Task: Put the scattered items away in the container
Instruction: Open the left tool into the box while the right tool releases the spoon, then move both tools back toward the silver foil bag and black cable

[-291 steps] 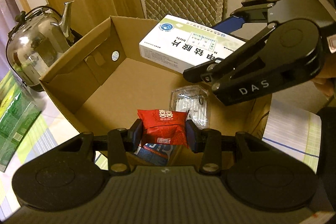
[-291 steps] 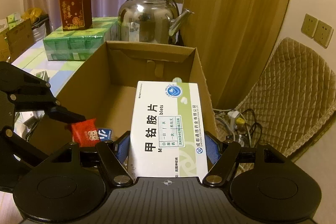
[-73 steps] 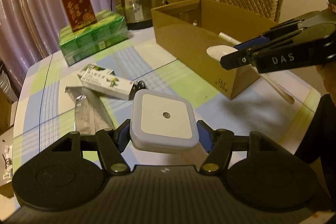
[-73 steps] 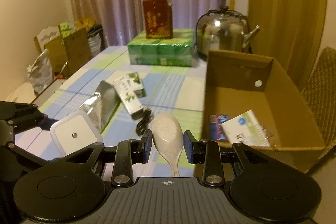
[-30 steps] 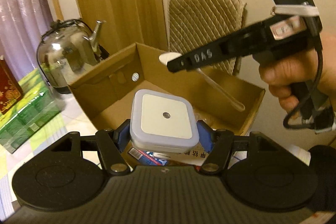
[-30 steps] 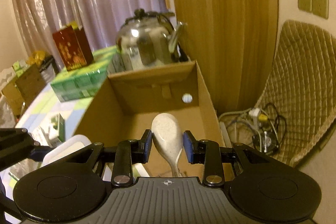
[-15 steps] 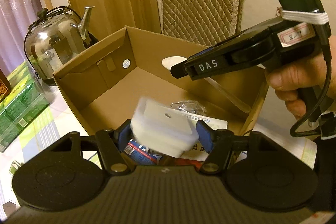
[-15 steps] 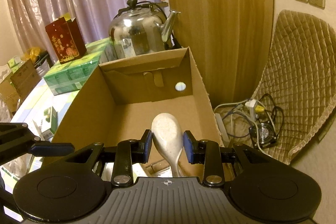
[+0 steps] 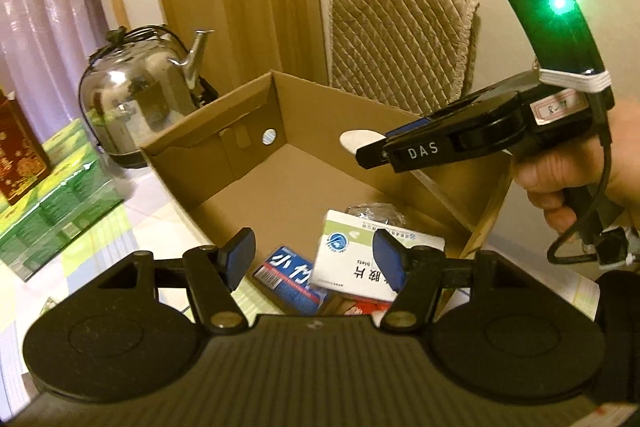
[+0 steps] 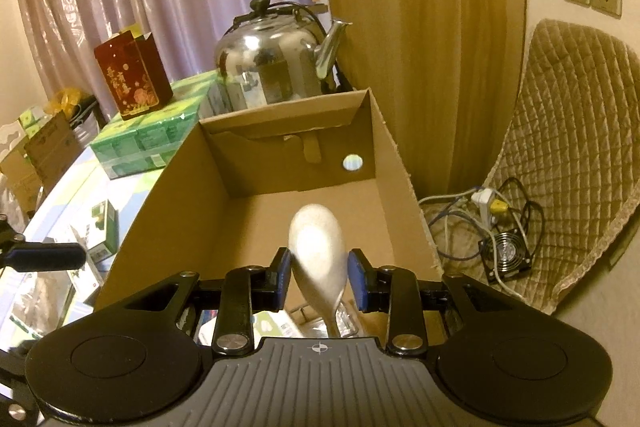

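- The left gripper (image 9: 314,259) is nearest in its own view. Its blue pads stand apart with nothing between them. It hangs over the near end of the cardboard box (image 9: 256,95).
- Just under it, inside the box, lie a white pill box (image 9: 360,251) and a blue packet (image 9: 288,273). Both are flat paper things with square corners. A crinkly clear bag (image 9: 372,211) lies behind them.
- The right gripper (image 10: 319,277) has a pale spoon (image 10: 318,247) between its pads. The pads are closing. In this view small gaps show beside the spoon bowl, so I cannot tell if they press on it.
- The spoon is over the inside of the box, near its right wall. It has a smooth oval bowl with tiny specks and a long thin handle.
- I think the spoon is light, hard and a bit slippery. The round bowl could slide out of flat pads. The neck, where the bowl meets the handle, looks like a safer place to hold.
- The box is stiff brown card with a small round hole (image 10: 352,162) in its far wall. Its floor is mostly bare at the far end.
- The box sits at the right edge of the desk (image 10: 92,163), which has a checked cloth.
- A small green carton (image 10: 102,225) lies on the desk, left of the box. It looks light and easy to hold by its flat sides.
- Behind the box stands a shiny metal kettle (image 10: 272,71).
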`<control>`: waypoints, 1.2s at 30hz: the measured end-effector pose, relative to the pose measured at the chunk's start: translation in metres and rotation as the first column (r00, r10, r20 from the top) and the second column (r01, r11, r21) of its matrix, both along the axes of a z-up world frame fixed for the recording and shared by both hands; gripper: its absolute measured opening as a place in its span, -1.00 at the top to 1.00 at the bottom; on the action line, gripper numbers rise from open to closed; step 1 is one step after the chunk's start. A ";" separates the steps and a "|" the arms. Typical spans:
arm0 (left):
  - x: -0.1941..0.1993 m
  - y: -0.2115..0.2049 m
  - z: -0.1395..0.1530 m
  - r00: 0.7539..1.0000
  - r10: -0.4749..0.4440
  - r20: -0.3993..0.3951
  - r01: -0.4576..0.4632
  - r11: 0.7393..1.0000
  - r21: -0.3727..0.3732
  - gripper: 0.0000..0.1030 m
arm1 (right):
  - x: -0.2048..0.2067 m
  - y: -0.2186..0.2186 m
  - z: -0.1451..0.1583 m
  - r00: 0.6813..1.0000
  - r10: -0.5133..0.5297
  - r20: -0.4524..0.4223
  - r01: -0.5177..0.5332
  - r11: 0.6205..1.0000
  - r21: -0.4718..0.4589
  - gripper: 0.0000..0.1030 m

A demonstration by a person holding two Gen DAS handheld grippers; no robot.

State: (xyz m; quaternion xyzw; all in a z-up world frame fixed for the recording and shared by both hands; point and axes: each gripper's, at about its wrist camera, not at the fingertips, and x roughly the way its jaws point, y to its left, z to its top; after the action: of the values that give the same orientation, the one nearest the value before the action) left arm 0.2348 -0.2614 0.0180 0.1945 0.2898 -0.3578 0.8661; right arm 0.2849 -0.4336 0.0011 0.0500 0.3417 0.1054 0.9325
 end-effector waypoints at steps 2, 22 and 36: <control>-0.002 0.006 0.002 1.000 0.016 -0.003 -0.016 1.000 -0.007 -0.19 | 0.000 0.003 -0.001 1.000 0.002 -0.001 -0.002 1.000 -0.008 0.51; -0.027 0.046 0.007 0.995 0.097 -0.024 -0.098 0.994 -0.049 -0.22 | -0.059 0.016 0.030 0.997 -0.016 0.071 0.012 0.998 0.056 -0.19; -0.097 0.127 0.002 0.967 0.247 -0.056 -0.250 0.967 -0.047 -0.66 | -0.158 0.067 0.028 0.996 0.069 0.063 -0.075 0.993 0.091 -0.92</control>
State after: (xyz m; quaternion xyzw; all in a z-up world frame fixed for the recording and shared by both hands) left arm 0.1377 -0.1345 0.0204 0.1243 0.3236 -0.2587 0.9016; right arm 0.1265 -0.3667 0.0296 0.0779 0.3102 0.1563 0.9345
